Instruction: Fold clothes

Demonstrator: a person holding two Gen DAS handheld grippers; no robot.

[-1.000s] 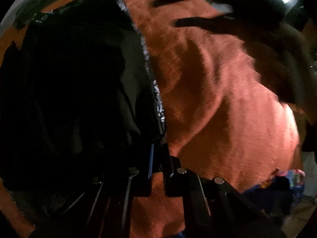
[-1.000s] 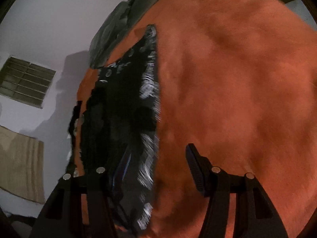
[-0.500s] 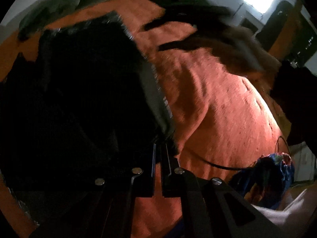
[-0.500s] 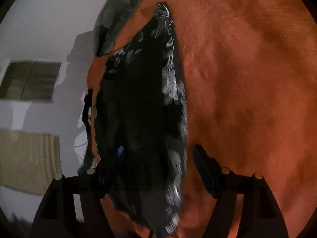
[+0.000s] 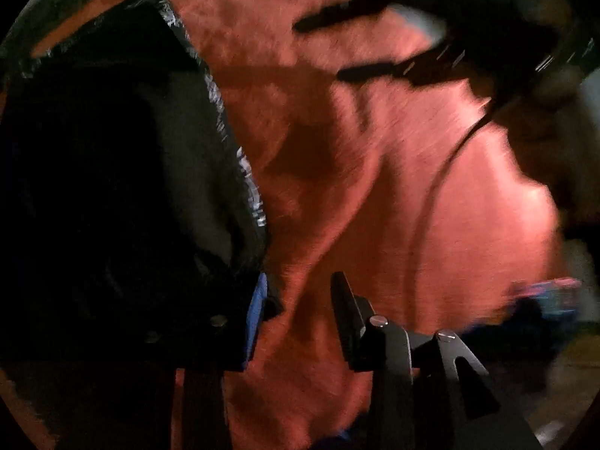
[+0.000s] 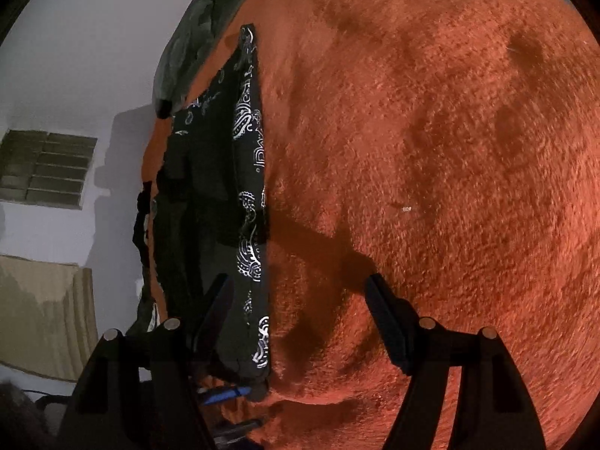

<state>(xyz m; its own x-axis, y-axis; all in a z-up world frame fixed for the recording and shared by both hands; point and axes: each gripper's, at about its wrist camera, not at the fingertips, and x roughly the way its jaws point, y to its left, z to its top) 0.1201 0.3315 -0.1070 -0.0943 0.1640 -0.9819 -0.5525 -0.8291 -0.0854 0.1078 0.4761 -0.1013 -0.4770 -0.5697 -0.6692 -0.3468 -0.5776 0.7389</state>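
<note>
Both sets of jaws stand spread, gripping nothing. Left gripper [image 5: 300,311]: black paisley garment [image 5: 112,187] just left of its fingers. Right gripper [image 6: 300,307]: garment's printed edge [image 6: 251,172] runs btwn the 2 fingers, lying flat on orange blanket [image 6: 431,150]. Prob. thin, limp, light; pinch hem or corners.
</note>
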